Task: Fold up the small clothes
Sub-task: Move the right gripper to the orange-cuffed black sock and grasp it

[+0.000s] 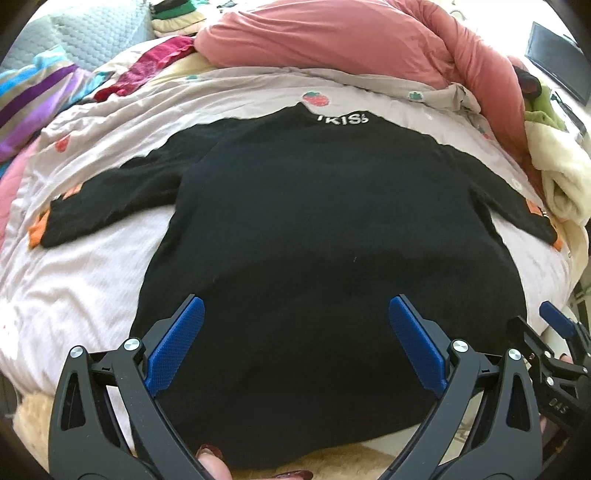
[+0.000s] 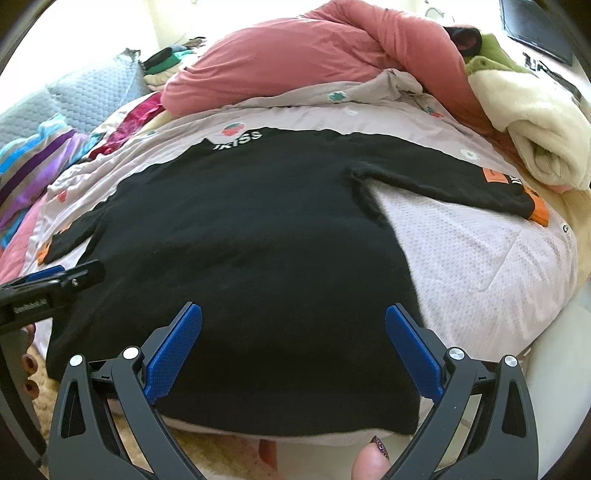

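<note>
A small black sweater (image 1: 314, 221) (image 2: 240, 229) lies flat on a pale pink quilt (image 1: 81, 277) (image 2: 480, 258), collar with white lettering (image 1: 343, 119) (image 2: 238, 140) at the far side, both sleeves spread out with orange cuffs (image 1: 37, 229) (image 2: 539, 210). My left gripper (image 1: 295, 306) hovers open over the hem, nothing between its blue pads. My right gripper (image 2: 293, 314) is likewise open above the hem's right half. The right gripper's tip (image 1: 554, 321) shows at the left view's right edge; the left gripper's tip (image 2: 74, 275) shows at the right view's left edge.
A bunched pink duvet (image 1: 351, 40) (image 2: 314, 55) lies beyond the collar. A rolled cream blanket (image 1: 561, 184) (image 2: 535, 129) sits at the right. Striped and red clothes (image 1: 44, 92) (image 2: 37, 162) pile at the left. A grey quilted pillow (image 1: 92, 29) is behind them.
</note>
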{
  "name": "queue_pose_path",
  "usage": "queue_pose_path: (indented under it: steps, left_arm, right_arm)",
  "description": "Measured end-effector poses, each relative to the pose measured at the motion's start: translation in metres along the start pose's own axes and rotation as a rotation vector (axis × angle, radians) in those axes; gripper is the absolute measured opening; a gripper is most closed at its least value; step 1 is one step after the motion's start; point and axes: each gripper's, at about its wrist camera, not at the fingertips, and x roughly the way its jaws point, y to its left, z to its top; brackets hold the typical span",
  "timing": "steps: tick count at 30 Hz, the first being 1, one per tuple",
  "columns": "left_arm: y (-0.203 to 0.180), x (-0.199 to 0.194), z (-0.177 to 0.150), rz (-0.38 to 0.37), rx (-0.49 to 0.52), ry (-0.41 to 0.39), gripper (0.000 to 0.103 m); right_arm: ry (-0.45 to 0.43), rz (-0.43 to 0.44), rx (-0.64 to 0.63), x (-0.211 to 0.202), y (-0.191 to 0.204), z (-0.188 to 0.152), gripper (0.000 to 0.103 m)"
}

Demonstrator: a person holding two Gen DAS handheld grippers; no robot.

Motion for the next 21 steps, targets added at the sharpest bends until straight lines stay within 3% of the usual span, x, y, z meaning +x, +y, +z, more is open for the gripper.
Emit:
queue_pose_path:
  steps: [8,15,21]
  left_arm:
    - [-0.012,0.026,0.036,-0.013,0.015,0.017,0.094]
    - [-0.016,0.052,0.06,-0.023,0.006,0.034,0.094]
    - [-0.019,0.073,0.077,-0.013,-0.005,0.05,0.094]
  right_arm:
    - [0.028,-0.022,0.129,0.026,-0.049,0.023,0.099]
    - [0.035,-0.031,0.308,0.05,-0.122,0.043,0.099]
    - [0.014,-0.113,0.436,0.063,-0.187,0.057,0.099]
